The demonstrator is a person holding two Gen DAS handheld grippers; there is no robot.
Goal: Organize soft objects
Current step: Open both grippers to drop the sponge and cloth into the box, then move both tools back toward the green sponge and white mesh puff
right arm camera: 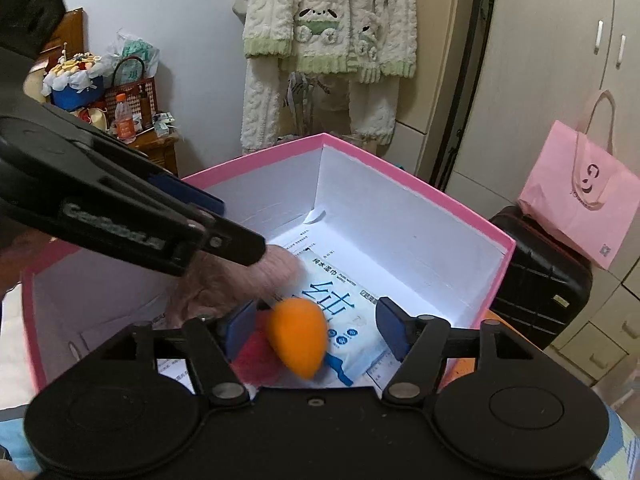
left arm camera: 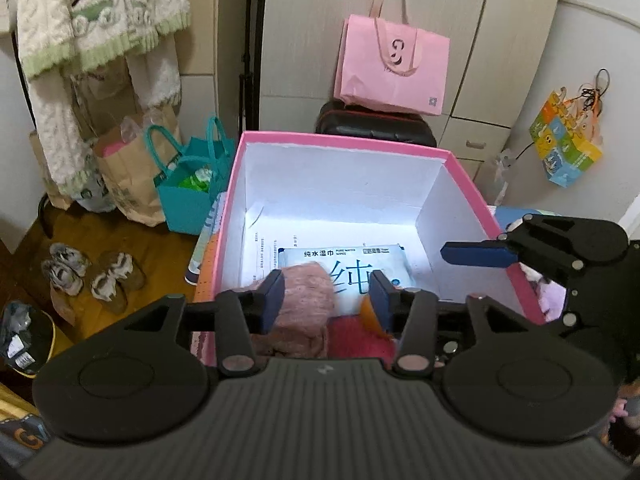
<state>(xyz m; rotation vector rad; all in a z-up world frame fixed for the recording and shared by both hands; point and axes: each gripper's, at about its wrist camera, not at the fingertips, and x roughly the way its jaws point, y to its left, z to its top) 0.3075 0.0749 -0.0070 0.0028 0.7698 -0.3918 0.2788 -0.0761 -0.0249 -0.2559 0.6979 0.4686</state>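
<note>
In a cluttered bedroom, the pink box (right arm camera: pixel 408 184) is sitting under both released tools, the right tool (right arm camera: pixel 316 330) hovering directly over the orange plush (right arm camera: pixel 298 336), with the left tool (left arm camera: pixel 326 300) poised above the pink knit (left arm camera: pixel 308 300).

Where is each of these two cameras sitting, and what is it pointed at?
Left wrist: rides on the left gripper, looking down into the pink box; its own fingers and the right gripper show.
Right wrist: rides on the right gripper, facing the box from another side; the left gripper crosses it.
Shared: box, wipes pack, pink fuzzy cloth, orange piece.
</note>
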